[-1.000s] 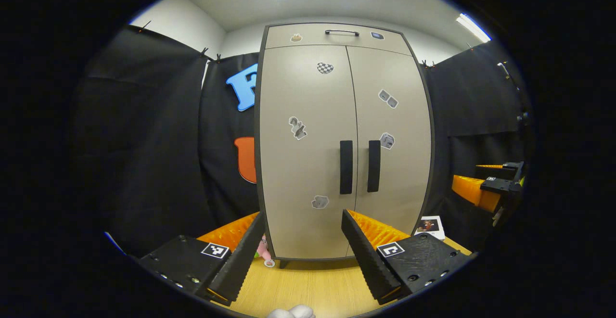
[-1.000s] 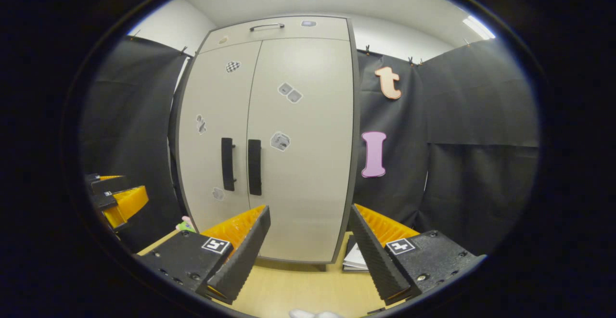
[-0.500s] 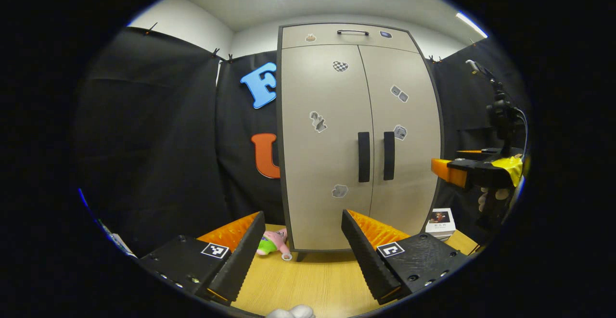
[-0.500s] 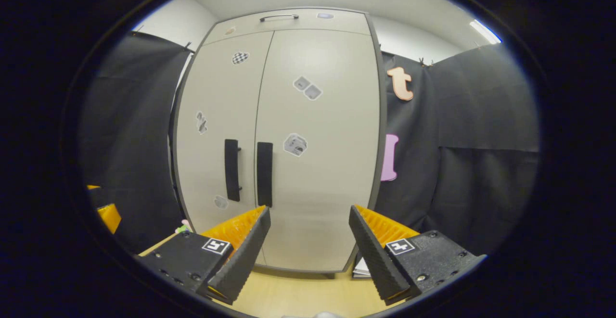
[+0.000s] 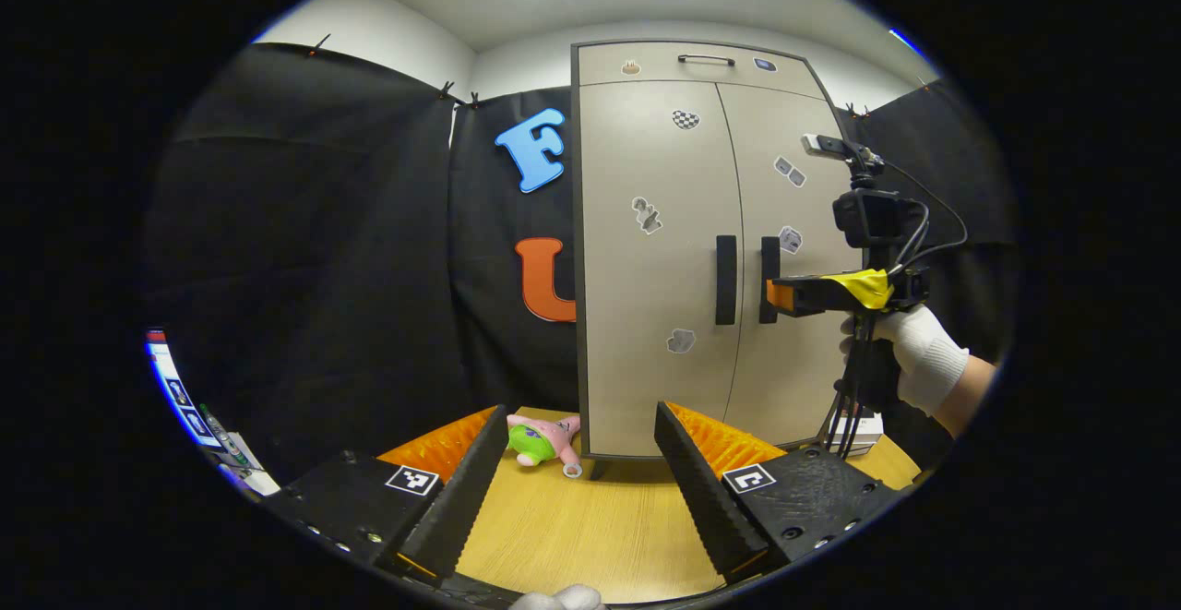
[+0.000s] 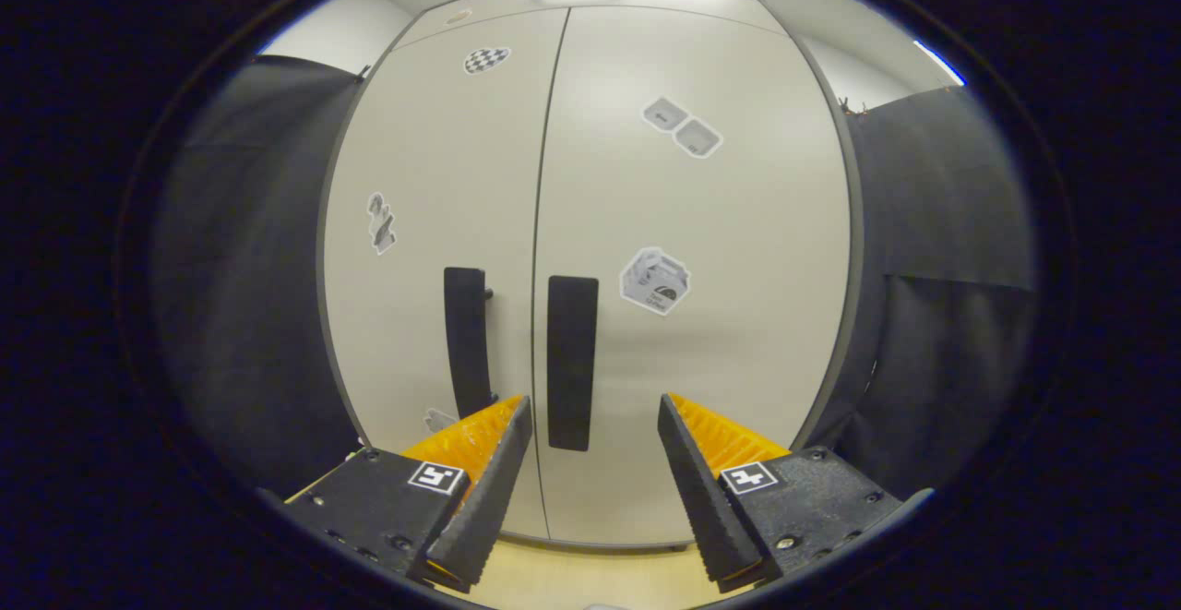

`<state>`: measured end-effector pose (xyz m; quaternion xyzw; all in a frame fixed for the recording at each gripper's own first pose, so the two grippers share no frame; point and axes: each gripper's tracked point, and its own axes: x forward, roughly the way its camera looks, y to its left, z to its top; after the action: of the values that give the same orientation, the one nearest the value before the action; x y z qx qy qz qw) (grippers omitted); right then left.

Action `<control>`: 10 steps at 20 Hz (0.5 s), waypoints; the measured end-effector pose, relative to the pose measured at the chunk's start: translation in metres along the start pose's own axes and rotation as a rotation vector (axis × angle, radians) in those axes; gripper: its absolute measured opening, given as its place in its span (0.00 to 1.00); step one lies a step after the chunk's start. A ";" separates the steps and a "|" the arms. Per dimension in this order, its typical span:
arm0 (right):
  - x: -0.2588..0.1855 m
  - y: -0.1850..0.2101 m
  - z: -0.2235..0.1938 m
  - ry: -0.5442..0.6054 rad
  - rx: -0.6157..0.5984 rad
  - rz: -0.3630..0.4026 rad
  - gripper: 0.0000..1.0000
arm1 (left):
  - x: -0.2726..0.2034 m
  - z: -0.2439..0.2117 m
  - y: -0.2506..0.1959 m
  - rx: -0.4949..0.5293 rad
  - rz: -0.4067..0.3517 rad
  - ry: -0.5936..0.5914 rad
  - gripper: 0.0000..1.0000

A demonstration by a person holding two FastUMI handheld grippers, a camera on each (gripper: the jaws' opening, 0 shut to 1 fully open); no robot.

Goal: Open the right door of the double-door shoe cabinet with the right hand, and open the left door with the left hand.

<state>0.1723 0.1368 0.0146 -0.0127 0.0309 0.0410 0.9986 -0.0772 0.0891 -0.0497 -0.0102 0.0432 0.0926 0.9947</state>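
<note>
A tall beige double-door shoe cabinet (image 5: pixel 660 250) stands on a wooden table, both doors shut. In the right gripper view the right door (image 6: pixel 701 315) carries a black vertical handle (image 6: pixel 572 361), and the left door's handle (image 6: pixel 466 338) sits beside it. My right gripper (image 6: pixel 590 462) is open, close in front of the right handle, touching nothing. In the left gripper view the same gripper (image 5: pixel 784 296), held by a gloved hand (image 5: pixel 913 356), hovers by the right handle (image 5: pixel 768 278). My left gripper (image 5: pixel 577 476) is open, well back from the cabinet, low over the table.
A pink and green plush toy (image 5: pixel 544 439) lies on the wooden table (image 5: pixel 600 527) at the cabinet's left foot. A small white box (image 5: pixel 863 430) rests at its right foot. Black cloth walls close in both sides. A drawer with a handle (image 5: pixel 706 59) tops the cabinet.
My right gripper has moved forward, up to the right door's handle. My left gripper has drawn back and swung left, so the cabinet looks smaller and farther right. Both doors stay shut.
</note>
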 end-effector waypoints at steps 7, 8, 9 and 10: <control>0.048 0.000 -0.001 0.056 0.049 -0.033 0.62 | -0.013 -0.012 0.009 -0.015 0.025 0.014 0.96; 0.049 -0.001 0.000 0.056 0.062 -0.031 0.59 | -0.014 -0.012 0.009 -0.016 0.029 0.014 0.96; 0.051 0.003 0.000 0.060 0.073 -0.020 0.51 | -0.014 -0.013 0.009 -0.016 0.029 0.016 0.96; 0.052 0.005 -0.001 0.061 0.071 -0.017 0.47 | -0.015 -0.013 0.010 -0.016 0.030 0.017 0.96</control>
<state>0.2237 0.1460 0.0106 0.0211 0.0627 0.0312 0.9973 -0.0951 0.0957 -0.0618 -0.0185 0.0512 0.1080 0.9927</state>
